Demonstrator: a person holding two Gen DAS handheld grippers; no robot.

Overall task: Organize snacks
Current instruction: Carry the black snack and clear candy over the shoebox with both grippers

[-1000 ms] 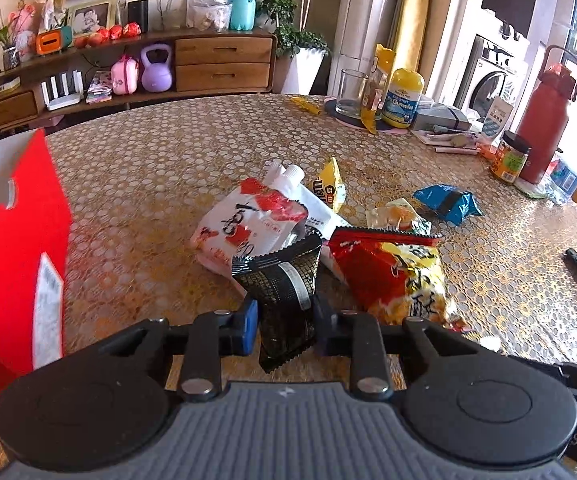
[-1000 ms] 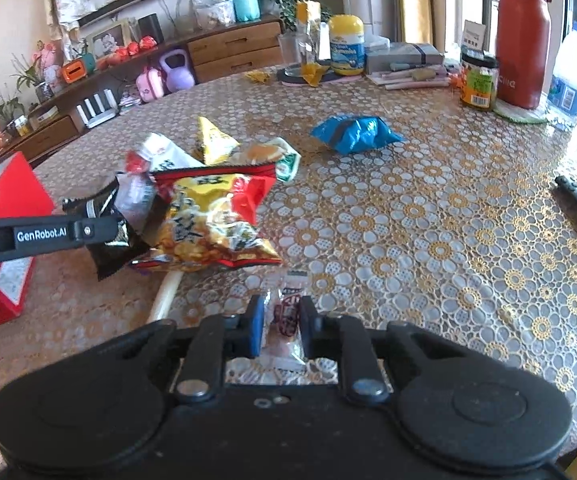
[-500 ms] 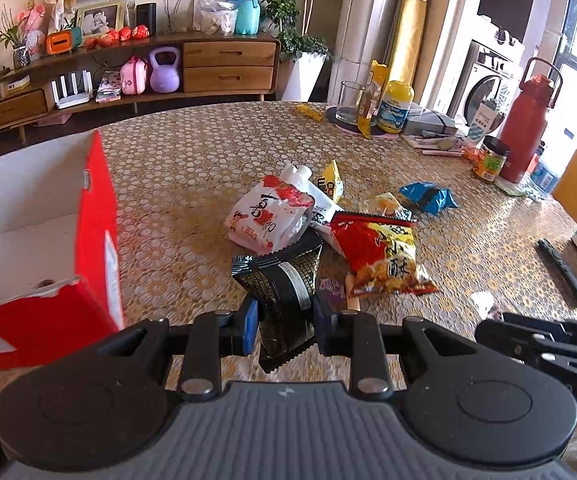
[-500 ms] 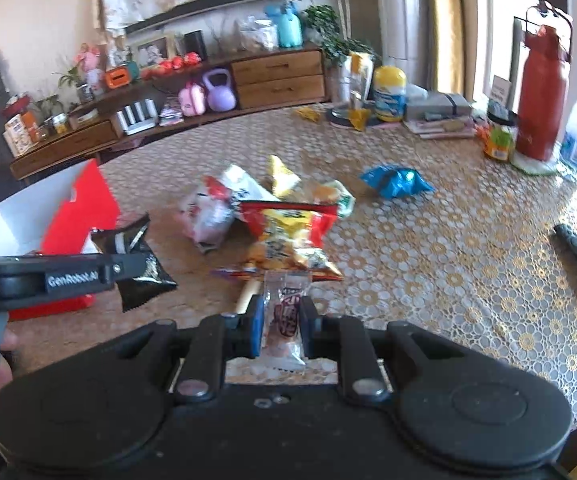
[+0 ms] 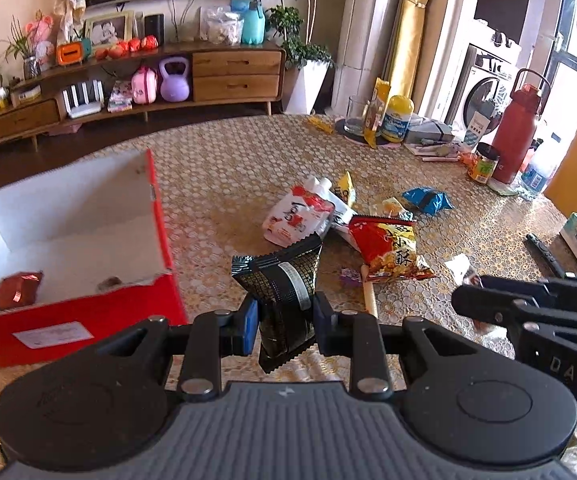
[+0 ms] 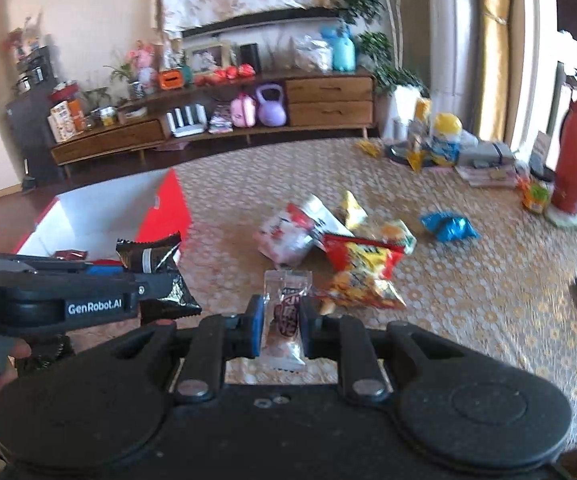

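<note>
- A table (image 5: 248,168) under a gold patterned cloth stands in a living room, a wooden sideboard (image 5: 232,76) along the far wall.
- A red box (image 5: 88,312), white inside, sits at 9 o'clock in the left wrist view; loose snacks (image 5: 384,248) lie at 1 o'clock.
- The left gripper (image 5: 284,320) has its jaws clamped on a black packet (image 5: 284,292), which stands upright between them.
- The right gripper (image 6: 282,326) has its jaws clamped on a small clear packet (image 6: 284,320).

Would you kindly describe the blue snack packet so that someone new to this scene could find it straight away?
Start at the round table with the gold patterned cloth and find the pile of snacks near its middle. The blue packet lies alone on the cloth just beyond that pile, toward the tall red flask. It is the only blue wrapper, crumpled, touching no other snack.
</note>
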